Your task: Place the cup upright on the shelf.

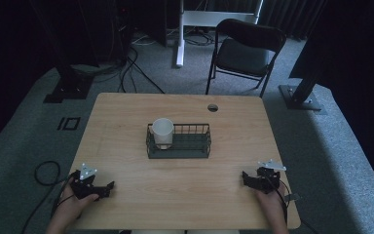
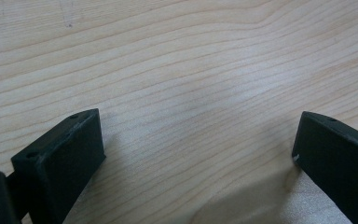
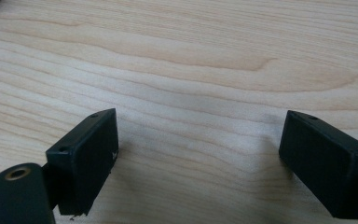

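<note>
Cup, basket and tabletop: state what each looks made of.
Cup: matte white, smooth walls; paper or plastic, cannot tell which. Basket: dark wire, probably coated metal, judging by thin bars with open gaps. Tabletop: pale wood or wood-look laminate, satin finish, with clear grain lines.

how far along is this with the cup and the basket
Already done, by the look of it: the white cup stands upright inside the wire basket, at its left end. In hand: nothing. The left claw and right claw both rest open on the table near its front corners, with bare wood between their jaws. Left: either nothing, or lifting the cup out; I cannot tell which.
</note>
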The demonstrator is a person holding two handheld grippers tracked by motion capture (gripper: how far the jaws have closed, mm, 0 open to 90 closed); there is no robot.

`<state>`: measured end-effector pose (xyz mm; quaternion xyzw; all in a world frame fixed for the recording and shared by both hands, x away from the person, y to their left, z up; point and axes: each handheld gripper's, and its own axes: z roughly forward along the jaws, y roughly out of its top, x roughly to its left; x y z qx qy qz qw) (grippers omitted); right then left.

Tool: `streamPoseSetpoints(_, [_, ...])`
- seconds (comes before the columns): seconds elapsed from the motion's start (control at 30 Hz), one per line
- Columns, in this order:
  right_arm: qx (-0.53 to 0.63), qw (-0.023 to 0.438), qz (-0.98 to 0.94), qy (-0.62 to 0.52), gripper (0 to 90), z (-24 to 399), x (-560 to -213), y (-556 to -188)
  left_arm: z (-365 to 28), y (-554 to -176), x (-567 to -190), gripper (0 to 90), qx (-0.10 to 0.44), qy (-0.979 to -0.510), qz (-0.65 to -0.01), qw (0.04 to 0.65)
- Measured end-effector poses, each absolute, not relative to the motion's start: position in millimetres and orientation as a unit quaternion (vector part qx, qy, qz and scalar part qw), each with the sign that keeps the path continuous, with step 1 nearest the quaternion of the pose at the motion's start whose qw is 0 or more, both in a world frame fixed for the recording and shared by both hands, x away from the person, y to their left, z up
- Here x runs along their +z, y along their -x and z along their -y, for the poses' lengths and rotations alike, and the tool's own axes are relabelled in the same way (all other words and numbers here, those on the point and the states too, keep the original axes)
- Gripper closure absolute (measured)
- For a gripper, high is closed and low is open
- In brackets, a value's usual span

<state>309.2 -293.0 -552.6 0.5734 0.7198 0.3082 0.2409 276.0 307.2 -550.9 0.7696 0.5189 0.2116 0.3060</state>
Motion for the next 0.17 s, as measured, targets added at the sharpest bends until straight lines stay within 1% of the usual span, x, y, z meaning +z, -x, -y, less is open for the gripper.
streamPoseSetpoints(0.17, [0.309,0.242,-0.719,-0.574,11.5,292.8,-552.8,-308.9,-307.1,-276.0,-550.9,2.3,0.212,-0.770,-0.519,0.306])
